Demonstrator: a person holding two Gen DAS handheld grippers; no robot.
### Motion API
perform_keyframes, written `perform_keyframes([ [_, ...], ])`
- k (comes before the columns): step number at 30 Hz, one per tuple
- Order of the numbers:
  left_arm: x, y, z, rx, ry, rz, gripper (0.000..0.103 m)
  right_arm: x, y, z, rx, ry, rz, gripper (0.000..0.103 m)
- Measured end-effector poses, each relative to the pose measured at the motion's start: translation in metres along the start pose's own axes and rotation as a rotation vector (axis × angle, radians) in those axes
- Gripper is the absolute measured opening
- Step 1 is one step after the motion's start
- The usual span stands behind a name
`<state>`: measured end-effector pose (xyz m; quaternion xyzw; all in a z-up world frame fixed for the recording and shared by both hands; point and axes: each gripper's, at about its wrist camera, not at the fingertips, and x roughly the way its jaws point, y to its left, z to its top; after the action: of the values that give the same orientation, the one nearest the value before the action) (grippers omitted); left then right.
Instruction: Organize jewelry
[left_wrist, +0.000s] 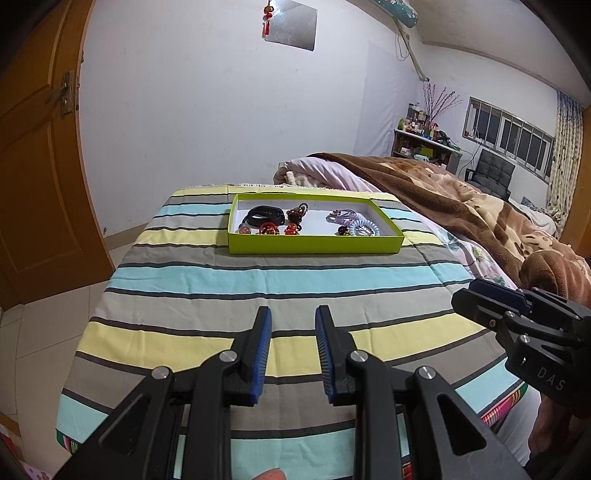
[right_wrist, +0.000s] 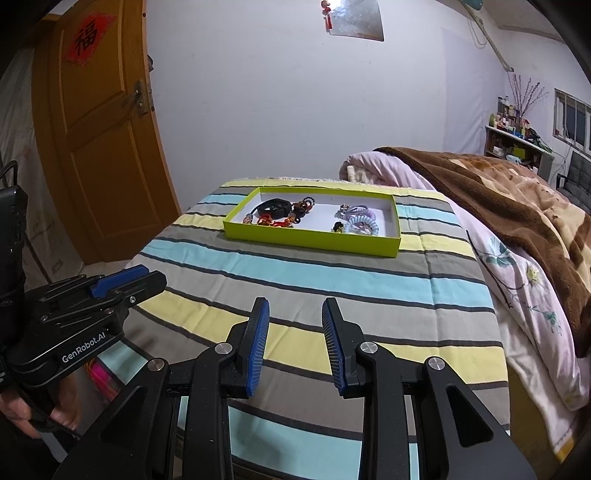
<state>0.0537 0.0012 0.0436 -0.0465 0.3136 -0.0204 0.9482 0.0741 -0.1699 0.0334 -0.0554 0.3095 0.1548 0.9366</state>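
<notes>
A shallow lime-green box (left_wrist: 314, 245) (right_wrist: 314, 242) sits at the far end of a striped cloth. Inside on the left lie a black band (left_wrist: 266, 215) (right_wrist: 273, 208) and red and dark beaded pieces (left_wrist: 291, 225) (right_wrist: 284, 220). On the right lie purple and light-blue coil hair ties (left_wrist: 360, 225) (right_wrist: 364, 223). My left gripper (left_wrist: 293, 314) is open and empty, well short of the box. My right gripper (right_wrist: 295, 304) is open and empty, also short of the box. Each gripper shows from the side in the other's view, the right one (left_wrist: 480, 295) and the left one (right_wrist: 125, 278).
The striped cloth (left_wrist: 258, 288) (right_wrist: 332, 288) covers a raised surface. A bed with a brown blanket (left_wrist: 461, 195) (right_wrist: 517, 192) lies to the right. An orange door (left_wrist: 33, 166) (right_wrist: 99, 147) stands at the left. A cluttered shelf (left_wrist: 424, 140) is at the far back.
</notes>
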Motion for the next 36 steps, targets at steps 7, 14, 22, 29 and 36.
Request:
perform_keyframes([
  [7,0.0014,-0.0015,-0.0017,0.0,0.007,-0.006,0.026,-0.0001,0.0008,0.0,-0.001,0.0,-0.001,0.031],
  [14,0.0021,-0.0026,-0.0025,0.005,0.01,-0.008,0.026,0.0,0.0003,0.0002,0.0,0.0,0.0,0.031],
  [22,0.0022,-0.003,-0.0025,0.002,0.012,-0.005,0.026,0.0005,-0.0007,0.0007,0.002,0.003,0.0,0.031],
  [29,0.003,-0.003,-0.0019,0.004,0.014,-0.007,0.026,0.0014,-0.0012,0.0004,-0.001,0.001,0.002,0.031],
  [36,0.0034,-0.0021,-0.0024,0.0,0.008,0.002,0.026,0.0014,-0.001,0.0001,0.0,0.001,0.002,0.031],
])
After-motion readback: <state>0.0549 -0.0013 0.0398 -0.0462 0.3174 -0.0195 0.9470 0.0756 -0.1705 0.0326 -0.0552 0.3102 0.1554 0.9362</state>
